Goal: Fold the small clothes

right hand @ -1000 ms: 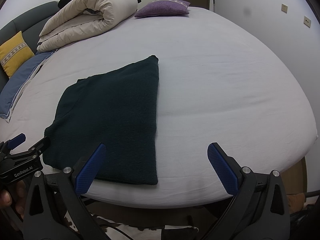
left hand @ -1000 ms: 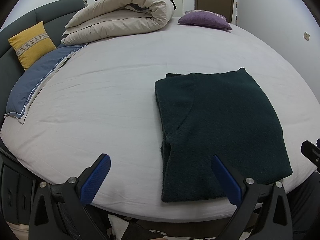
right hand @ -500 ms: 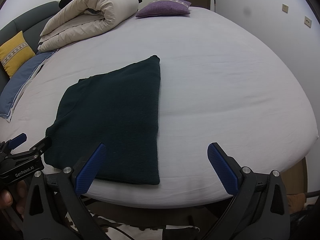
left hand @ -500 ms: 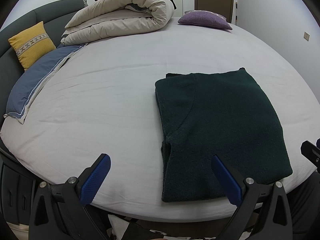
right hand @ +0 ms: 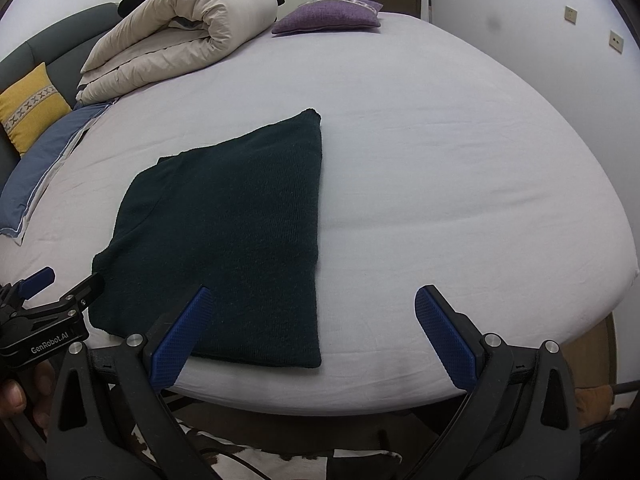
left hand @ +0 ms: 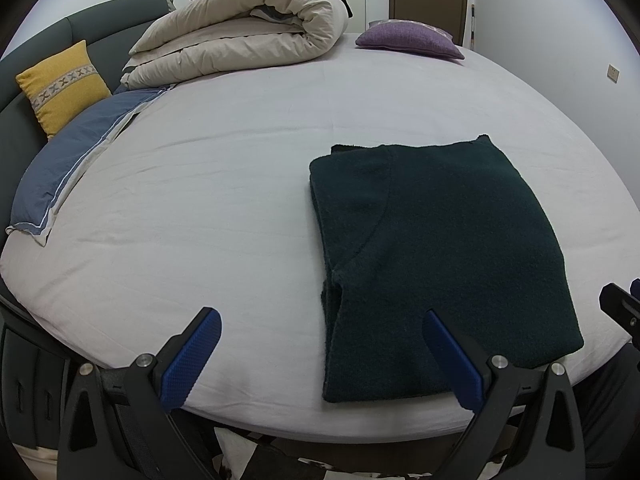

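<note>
Nearest in each wrist view are the tools themselves: the left tongs and the right tongs both stand spread wide with nothing between their blue pads, held back at the near edge of the bed. A hand shows at the lower left of the right wrist view, gripping the left tool.

Just beyond them lies the dark green sweater, flat on the pale sheet near the bed's near edge. It reads as a tidy rectangle with a doubled layer along its left side, so it looks already folded at least once. The step in hand seems to be a pause between folds. If another fold is wanted, the next move calls for both tongs to pinch the near corners and carry them over to the far edge, keeping the layers aligned.

Farther off, at the left, lie a blue pillow and a yellow cushion; at the far side, a rolled beige duvet and a purple cushion.
</note>
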`<state>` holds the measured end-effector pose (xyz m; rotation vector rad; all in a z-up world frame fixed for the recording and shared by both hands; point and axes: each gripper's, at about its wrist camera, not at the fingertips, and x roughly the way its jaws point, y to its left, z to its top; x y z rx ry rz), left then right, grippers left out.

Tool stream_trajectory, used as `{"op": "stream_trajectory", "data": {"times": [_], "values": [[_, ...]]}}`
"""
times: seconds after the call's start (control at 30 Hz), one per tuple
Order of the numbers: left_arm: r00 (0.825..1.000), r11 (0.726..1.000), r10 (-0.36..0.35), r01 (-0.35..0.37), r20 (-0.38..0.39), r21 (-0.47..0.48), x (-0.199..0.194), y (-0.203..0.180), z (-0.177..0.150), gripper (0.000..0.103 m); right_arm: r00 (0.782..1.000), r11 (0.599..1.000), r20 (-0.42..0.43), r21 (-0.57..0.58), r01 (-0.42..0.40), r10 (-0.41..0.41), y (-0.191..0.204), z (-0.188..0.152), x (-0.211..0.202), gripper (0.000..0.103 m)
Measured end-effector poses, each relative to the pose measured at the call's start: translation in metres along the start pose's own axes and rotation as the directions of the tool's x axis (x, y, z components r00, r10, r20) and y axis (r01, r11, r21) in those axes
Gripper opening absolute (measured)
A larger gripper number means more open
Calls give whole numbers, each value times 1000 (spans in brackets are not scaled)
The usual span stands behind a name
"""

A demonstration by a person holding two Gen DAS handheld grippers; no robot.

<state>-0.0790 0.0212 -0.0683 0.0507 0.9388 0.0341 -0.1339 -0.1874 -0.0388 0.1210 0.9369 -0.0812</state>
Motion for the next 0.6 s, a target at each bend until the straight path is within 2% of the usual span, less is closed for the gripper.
{"op": "stream_trajectory", "data": {"times": [0.6], "values": [[1000,1000,-23,23,6,0,1,8,1,103,1000,1000,-3,3,-7,7,3,-1,4,103]]}}
